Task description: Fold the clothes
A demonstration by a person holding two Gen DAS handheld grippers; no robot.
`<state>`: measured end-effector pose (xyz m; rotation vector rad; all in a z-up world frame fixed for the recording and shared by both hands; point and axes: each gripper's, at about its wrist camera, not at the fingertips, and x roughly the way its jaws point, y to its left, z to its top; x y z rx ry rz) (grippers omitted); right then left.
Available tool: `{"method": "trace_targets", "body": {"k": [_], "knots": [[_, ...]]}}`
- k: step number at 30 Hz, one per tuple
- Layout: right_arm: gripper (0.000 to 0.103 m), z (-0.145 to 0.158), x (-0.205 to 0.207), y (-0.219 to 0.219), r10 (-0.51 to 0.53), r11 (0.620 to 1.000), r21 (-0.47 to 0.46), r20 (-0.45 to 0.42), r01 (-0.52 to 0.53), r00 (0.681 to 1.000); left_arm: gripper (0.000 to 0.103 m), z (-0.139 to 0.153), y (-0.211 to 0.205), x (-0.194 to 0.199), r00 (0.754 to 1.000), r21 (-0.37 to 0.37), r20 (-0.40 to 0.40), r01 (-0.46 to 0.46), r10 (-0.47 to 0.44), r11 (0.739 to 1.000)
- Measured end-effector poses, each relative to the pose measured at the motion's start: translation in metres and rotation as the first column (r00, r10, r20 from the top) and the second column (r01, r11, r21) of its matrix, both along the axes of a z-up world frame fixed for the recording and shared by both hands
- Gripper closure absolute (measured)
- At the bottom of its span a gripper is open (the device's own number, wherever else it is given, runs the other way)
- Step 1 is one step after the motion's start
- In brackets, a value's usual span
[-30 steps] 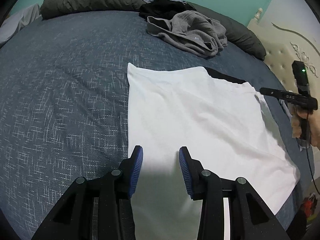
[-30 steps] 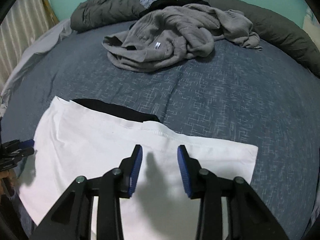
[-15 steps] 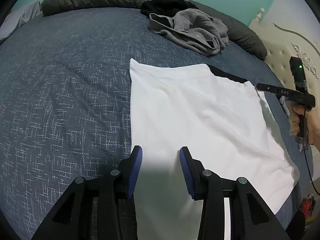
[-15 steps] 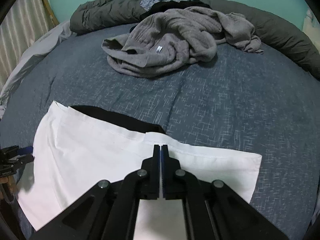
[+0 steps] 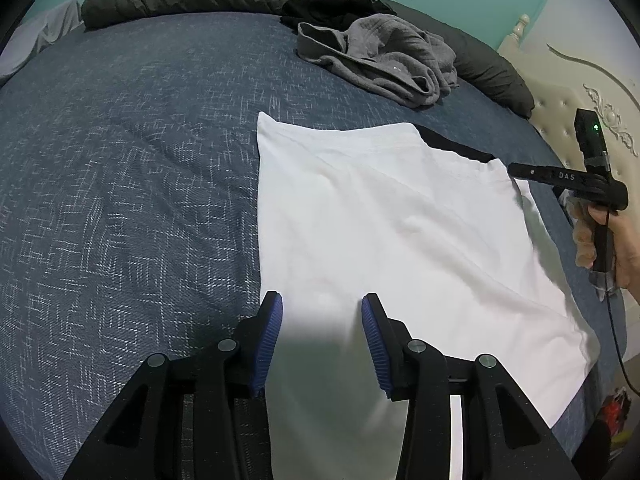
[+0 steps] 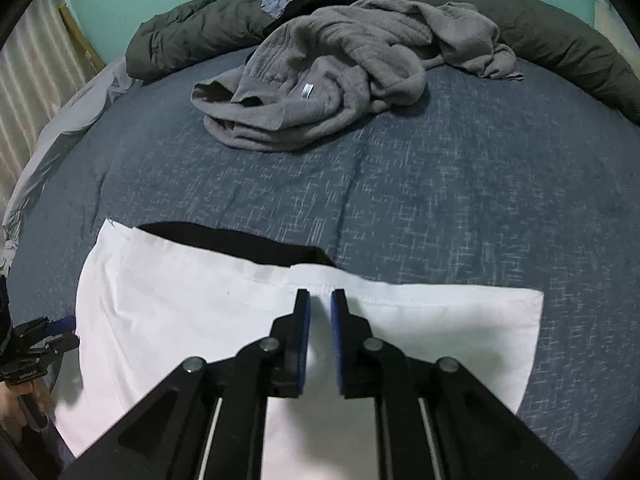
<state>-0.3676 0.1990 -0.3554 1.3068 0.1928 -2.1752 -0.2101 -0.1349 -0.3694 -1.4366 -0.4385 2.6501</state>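
Right now the white shirt (image 5: 384, 240) lies flat on the bed (image 5: 132, 184). Left hand-held gripper (image 5: 322, 308) hovers released over its near edge; right hand-held gripper (image 6: 320, 300), nearly closed, holds nothing. Better to pinch both layers at the hem before lifting.

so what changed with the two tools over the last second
The right tool snapped shut half a second ago and has since reopened to a narrow gap, over the white garment's hem. The left tool stayed open; the garment and grey sweater stayed put.
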Motion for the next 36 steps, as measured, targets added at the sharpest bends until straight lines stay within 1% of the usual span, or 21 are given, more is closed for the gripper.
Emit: {"method": "trace_targets", "body": {"k": [1, 2, 5, 8, 9, 11, 13, 17, 20, 25, 30, 36], "knots": [[0.082, -0.002, 0.001, -0.001, 0.002, 1.000, 0.002, 0.003, -0.002, 1.000, 0.058, 0.000, 0.000, 0.000, 1.000, 0.000, 0.000, 0.000, 0.000, 1.000], [0.078, -0.002, 0.002, -0.001, -0.002, 1.000, 0.000, 0.004, 0.002, 1.000, 0.058, 0.000, -0.001, 0.000, 1.000, 0.000, 0.001, 0.001, -0.001, 1.000], [0.076, -0.004, 0.006, -0.001, 0.001, 1.000, 0.003, -0.003, -0.001, 1.000, 0.058, 0.000, -0.001, 0.000, 1.000, 0.001, 0.003, 0.001, -0.001, 1.000], [0.077, -0.007, 0.011, -0.006, 0.022, 0.998, 0.058, -0.033, -0.020, 0.999, 0.057, 0.000, 0.000, -0.001, 1.000, 0.000, 0.003, 0.002, -0.002, 1.000], [0.077, -0.007, 0.013, -0.007, 0.028, 0.997, 0.069, -0.048, -0.025, 0.998, 0.057, 0.000, 0.001, -0.001, 1.000, -0.001, 0.003, 0.003, -0.003, 1.000], [0.091, -0.005, 0.015, -0.006, 0.024, 0.997, 0.072, -0.075, -0.018, 0.997, 0.057, -0.001, 0.001, -0.001, 1.000, -0.001, 0.005, 0.004, -0.004, 1.000], [0.091, -0.004, 0.014, -0.004, 0.013, 0.997, 0.078, -0.085, -0.006, 0.996, 0.057, -0.002, 0.001, -0.001, 1.000, -0.001, 0.009, 0.005, -0.005, 1.000], [0.099, 0.000, 0.014, -0.001, 0.023, 0.997, 0.080, -0.101, -0.015, 0.995, 0.057, -0.004, 0.001, -0.002, 1.000, -0.002, 0.013, 0.006, -0.006, 1.000], [0.101, 0.001, 0.014, -0.002, 0.041, 0.997, 0.069, -0.094, -0.035, 0.995, 0.057, -0.005, 0.002, -0.003, 1.000, -0.004, 0.013, 0.008, -0.008, 1.000], [0.102, 0.000, 0.014, -0.001, 0.035, 0.998, 0.054, -0.088, -0.030, 0.996, 0.057, -0.006, 0.002, -0.003, 1.000, -0.003, 0.013, 0.008, -0.008, 1.000], [0.102, 0.009, 0.014, 0.005, -0.008, 1.000, 0.021, -0.127, 0.010, 0.992, 0.057, -0.006, 0.002, -0.003, 1.000, -0.002, 0.013, 0.008, -0.007, 1.000], [0.102, 0.018, 0.009, 0.004, -0.033, 0.999, 0.013, -0.161, 0.036, 0.986, 0.056, -0.008, 0.002, -0.004, 1.000, -0.004, 0.016, 0.009, -0.009, 1.000]]}}
